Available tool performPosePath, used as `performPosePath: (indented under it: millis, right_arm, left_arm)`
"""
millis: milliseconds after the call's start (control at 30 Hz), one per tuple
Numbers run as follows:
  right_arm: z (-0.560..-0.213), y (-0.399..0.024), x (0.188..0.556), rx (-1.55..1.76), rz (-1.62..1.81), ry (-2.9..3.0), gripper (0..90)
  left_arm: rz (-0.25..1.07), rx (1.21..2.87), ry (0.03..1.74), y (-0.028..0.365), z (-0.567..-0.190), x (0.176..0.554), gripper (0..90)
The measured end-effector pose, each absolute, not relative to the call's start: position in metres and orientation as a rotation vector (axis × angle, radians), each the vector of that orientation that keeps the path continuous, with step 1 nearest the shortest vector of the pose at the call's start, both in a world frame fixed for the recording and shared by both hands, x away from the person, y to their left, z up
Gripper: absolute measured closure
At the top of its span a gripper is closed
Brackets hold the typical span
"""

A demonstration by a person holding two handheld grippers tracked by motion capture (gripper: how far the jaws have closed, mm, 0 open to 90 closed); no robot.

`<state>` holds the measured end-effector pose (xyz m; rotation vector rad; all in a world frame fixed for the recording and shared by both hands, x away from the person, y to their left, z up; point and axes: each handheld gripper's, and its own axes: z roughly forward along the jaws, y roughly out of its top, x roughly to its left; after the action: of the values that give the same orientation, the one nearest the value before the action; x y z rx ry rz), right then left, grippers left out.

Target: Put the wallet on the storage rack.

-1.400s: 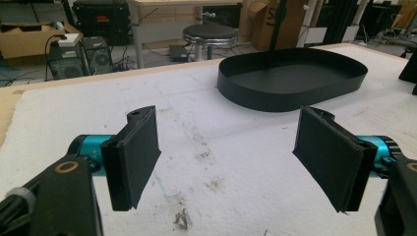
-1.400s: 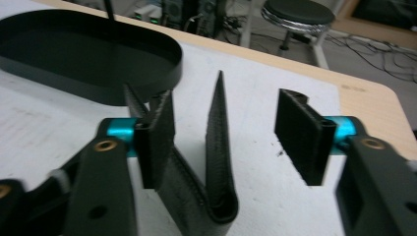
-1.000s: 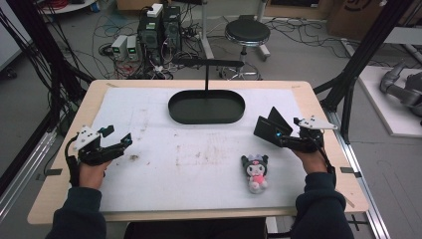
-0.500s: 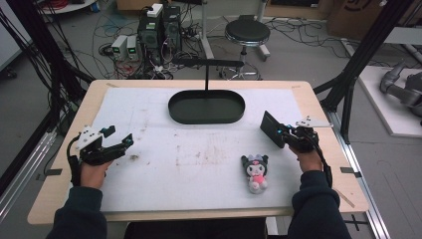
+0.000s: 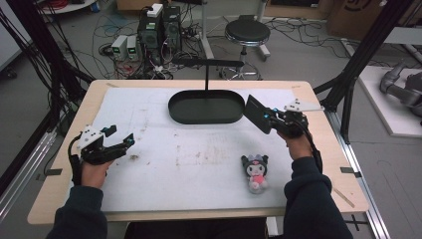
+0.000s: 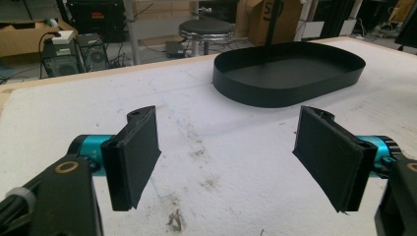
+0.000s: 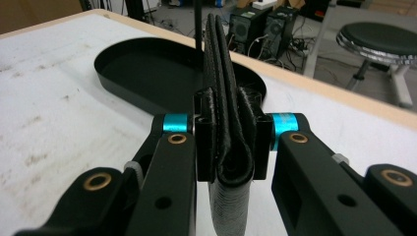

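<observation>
Right gripper view, right tongs (image 7: 227, 98) pressed together, tray (image 7: 137, 73) partly hidden

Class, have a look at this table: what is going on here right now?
A person sits at a white-covered table with a gripper in each hand. The right gripper has its jaws pressed together with nothing between them, near the black oval metal tray. The left gripper hovers with jaws wide open over bare table. A small plush doll with a dark hood and pink front lies untouched by the person's right forearm.
</observation>
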<state>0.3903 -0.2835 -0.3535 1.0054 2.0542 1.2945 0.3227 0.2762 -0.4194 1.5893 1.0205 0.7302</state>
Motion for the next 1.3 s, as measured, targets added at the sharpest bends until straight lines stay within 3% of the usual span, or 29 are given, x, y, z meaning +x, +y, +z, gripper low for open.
performPosePath:
  millis: [533,933,1300]
  right_arm:
    - [-0.349,-0.198,0.458,0.910,1.135,2.122,79.2]
    - [-0.373,-0.170,0.497,0.930,1.022,2.075,79.1]
    - [-0.398,-0.163,0.510,0.970,0.900,2.048,78.9]
  left_arm:
    - [0.734,1.577,1.029,0.283,-0.421,0.322,25.2]
    - [0.729,1.582,1.023,0.284,-0.422,0.323,25.3]
    - [0.731,1.575,1.031,0.286,-0.422,0.322,25.3]
